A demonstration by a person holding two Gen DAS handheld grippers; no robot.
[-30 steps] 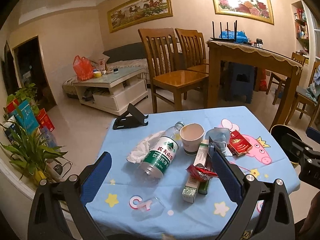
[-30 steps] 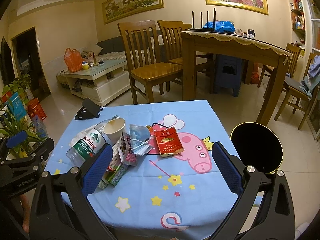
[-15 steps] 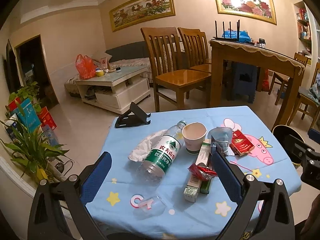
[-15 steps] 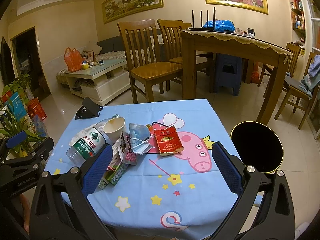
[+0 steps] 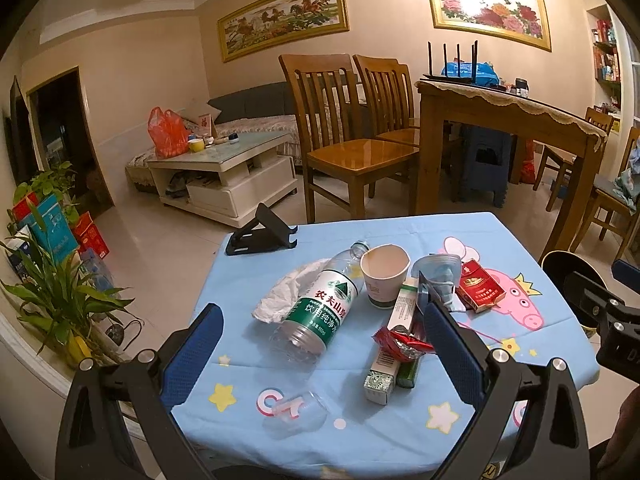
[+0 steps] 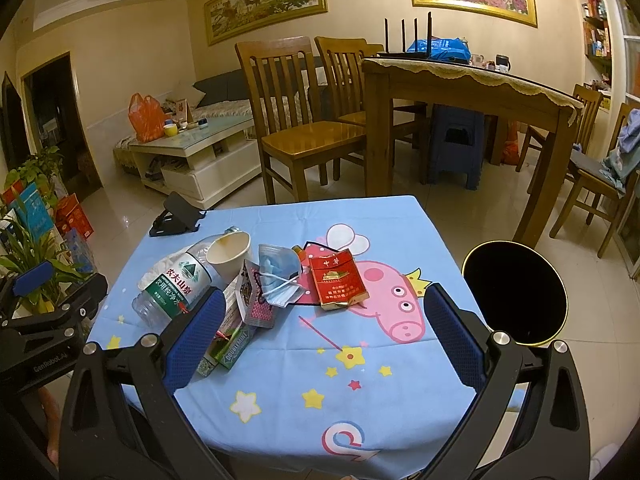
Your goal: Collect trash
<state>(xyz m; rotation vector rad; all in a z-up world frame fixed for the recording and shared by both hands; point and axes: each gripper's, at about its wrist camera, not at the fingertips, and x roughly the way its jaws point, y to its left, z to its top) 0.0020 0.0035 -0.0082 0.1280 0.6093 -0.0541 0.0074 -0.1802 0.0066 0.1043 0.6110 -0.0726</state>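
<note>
Trash lies on a small table with a blue cartoon cloth (image 5: 460,232) (image 6: 360,400). A clear water bottle (image 5: 320,312) (image 6: 176,284) lies on its side beside a crumpled tissue (image 5: 284,292), a paper cup (image 5: 384,276) (image 6: 230,256), a long white-green box (image 5: 390,340), a red foil wrapper (image 5: 402,344), a blue face mask (image 5: 438,276) (image 6: 278,276) and a red cigarette pack (image 5: 478,286) (image 6: 336,280). A black bin (image 6: 516,292) stands on the floor right of the table. My left gripper (image 5: 320,356) is open, near the bottle. My right gripper (image 6: 320,340) is open above the cloth.
A black phone stand (image 5: 260,236) (image 6: 176,220) sits at the table's far left corner. A clear flat plastic piece (image 5: 296,412) lies near the front edge. Wooden chairs (image 5: 348,132), a dining table (image 5: 500,120), a coffee table (image 5: 224,168) and plants (image 5: 52,292) surround.
The left gripper's view has shifted slightly, so the table and trash sit a little further right and higher. The right view and the trash are unchanged.
</note>
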